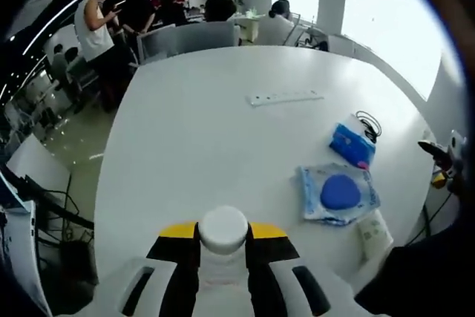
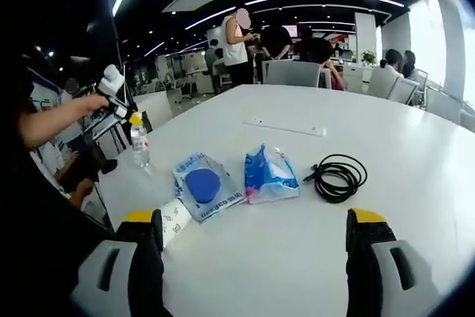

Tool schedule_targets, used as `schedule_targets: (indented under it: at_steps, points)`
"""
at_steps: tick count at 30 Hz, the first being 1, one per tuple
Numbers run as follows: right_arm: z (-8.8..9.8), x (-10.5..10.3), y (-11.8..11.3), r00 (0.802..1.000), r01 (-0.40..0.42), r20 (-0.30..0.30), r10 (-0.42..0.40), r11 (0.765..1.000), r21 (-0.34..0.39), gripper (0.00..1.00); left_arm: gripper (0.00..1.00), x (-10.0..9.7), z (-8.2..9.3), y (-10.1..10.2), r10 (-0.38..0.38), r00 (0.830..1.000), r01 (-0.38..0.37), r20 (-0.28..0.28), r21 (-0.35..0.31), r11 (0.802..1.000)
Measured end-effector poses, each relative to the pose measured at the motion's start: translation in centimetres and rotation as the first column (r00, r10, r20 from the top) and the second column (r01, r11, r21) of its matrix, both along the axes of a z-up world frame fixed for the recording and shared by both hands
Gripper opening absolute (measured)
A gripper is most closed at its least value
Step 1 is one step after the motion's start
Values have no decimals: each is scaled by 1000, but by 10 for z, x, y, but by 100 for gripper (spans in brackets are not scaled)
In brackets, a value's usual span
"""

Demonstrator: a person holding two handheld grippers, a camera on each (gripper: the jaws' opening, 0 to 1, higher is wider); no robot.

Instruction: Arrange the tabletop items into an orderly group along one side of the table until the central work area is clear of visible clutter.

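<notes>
Left gripper view: the left gripper (image 1: 223,246) clamps an upright clear water bottle (image 1: 223,239) by its round white cap. Right gripper view: the right gripper (image 2: 252,239) has its jaws wide apart, holding nothing, above the smooth white table (image 2: 386,154). Left to right lie a crinkly packet with a blue disc (image 2: 204,185), a blue tissue pack (image 2: 269,174), and a coiled black cable (image 2: 338,177).
</notes>
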State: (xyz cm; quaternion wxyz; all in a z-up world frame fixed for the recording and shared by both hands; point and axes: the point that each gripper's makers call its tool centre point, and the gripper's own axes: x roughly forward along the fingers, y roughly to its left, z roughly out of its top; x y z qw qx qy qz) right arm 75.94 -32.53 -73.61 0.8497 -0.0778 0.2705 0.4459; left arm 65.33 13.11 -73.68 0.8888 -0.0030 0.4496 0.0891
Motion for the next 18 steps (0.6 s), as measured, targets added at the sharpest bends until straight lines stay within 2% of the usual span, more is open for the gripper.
schedule_targets:
  at_steps: [6,13,18]
  points:
    - [-2,0,-2,1000,9,-4,-9,1000,-6,100,20,-17,3,4,65,997,-65,34,-20,998]
    - [-3,1,0,1000,9,-9,-9,1000,-6,100,21,-37,4,0,109,993,-108,50,-27,994]
    - [-5,2,3,1000,5,-14,-5,1000,-6,100,21,-45,4,-1,142,987,-140,74,-34,990]
